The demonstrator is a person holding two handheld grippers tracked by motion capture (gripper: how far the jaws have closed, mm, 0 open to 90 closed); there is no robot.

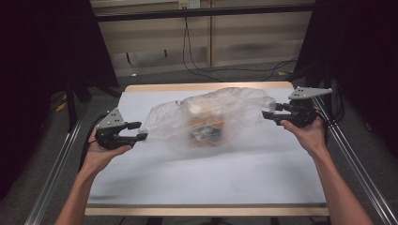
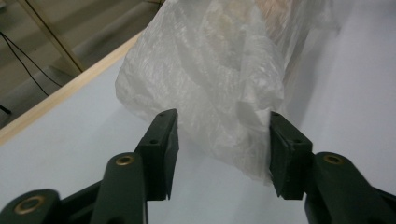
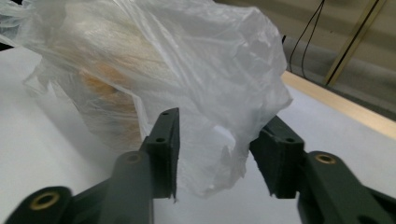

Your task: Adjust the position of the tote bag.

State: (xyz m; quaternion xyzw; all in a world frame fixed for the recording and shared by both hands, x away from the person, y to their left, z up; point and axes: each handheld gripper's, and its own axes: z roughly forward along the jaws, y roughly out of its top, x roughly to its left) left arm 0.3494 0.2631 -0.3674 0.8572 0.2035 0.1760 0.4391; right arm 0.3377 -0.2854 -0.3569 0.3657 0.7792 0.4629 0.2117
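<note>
A clear plastic bag [image 1: 211,117] is seen lying across the middle of the pale table [image 1: 206,178], crumpled and spread sideways, with a brownish item [image 1: 206,127] blurred inside it near its centre; what that item is cannot be told. The left gripper [image 1: 139,131] is held in the person's left hand [image 1: 101,152] at the bag's left end, and the right gripper [image 1: 268,114] is held in the right hand [image 1: 307,133] at the bag's right end. In the left gripper view, the jaws are shown standing apart, with a fold of the bag [image 2: 210,84] hanging between them; the film lies close against the right-hand jaw, but it is not pinched by the pads. In the right gripper view the jaws are likewise parted, and a loose corner of the bag [image 3: 205,93] droops into the gap without being clamped. The table's wooden edge [image 1: 206,86] is seen beyond the bag, and a cable [image 1: 197,56] is seen on the floor behind it.
</note>
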